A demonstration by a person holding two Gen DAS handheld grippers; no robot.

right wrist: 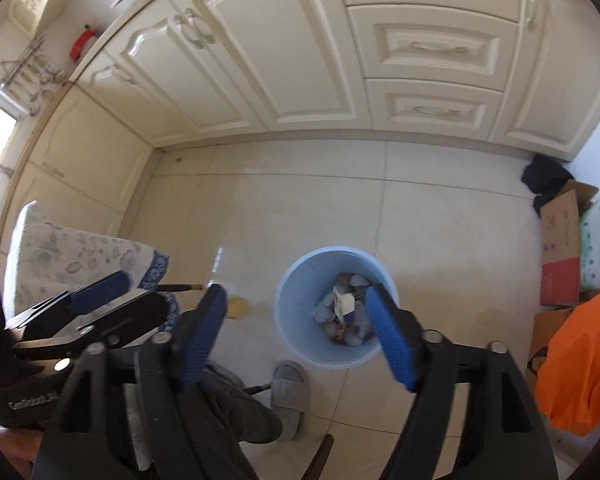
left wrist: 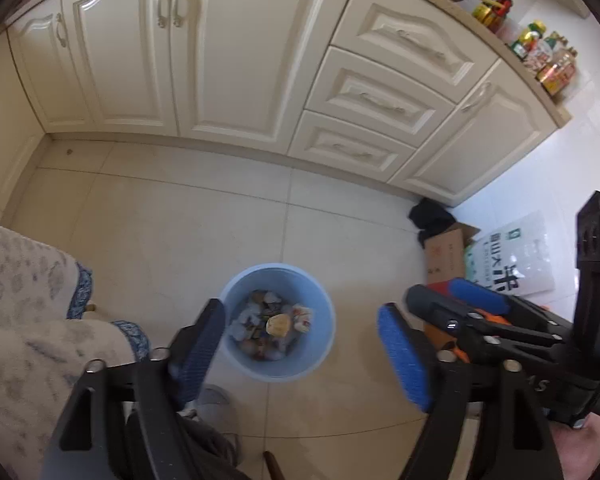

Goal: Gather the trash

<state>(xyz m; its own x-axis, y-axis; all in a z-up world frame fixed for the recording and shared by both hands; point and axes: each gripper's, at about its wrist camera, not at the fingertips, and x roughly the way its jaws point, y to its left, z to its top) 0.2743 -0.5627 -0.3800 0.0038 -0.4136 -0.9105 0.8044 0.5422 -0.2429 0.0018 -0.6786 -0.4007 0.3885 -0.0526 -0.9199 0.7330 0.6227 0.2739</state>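
A light blue trash bin (left wrist: 278, 364) stands on the tiled floor below both grippers, part full of crumpled paper and wrappers. A yellowish scrap (left wrist: 278, 325) shows over the trash in the left wrist view; in the right wrist view it (right wrist: 238, 308) appears blurred, left of the bin (right wrist: 296, 336). My left gripper (left wrist: 300, 344) is open and empty above the bin. My right gripper (right wrist: 296, 332) is open and empty above the bin; it also shows at the right of the left wrist view (left wrist: 444, 300).
Cream kitchen cabinets (left wrist: 236, 52) line the far side. A table with a patterned cloth (left wrist: 24, 304) is at left. Cardboard boxes (right wrist: 560, 248), a rice bag (left wrist: 516, 260), a dark cloth (left wrist: 430, 216) and an orange bag (right wrist: 580, 356) sit at right. A slippered foot (right wrist: 290, 392) is near the bin.
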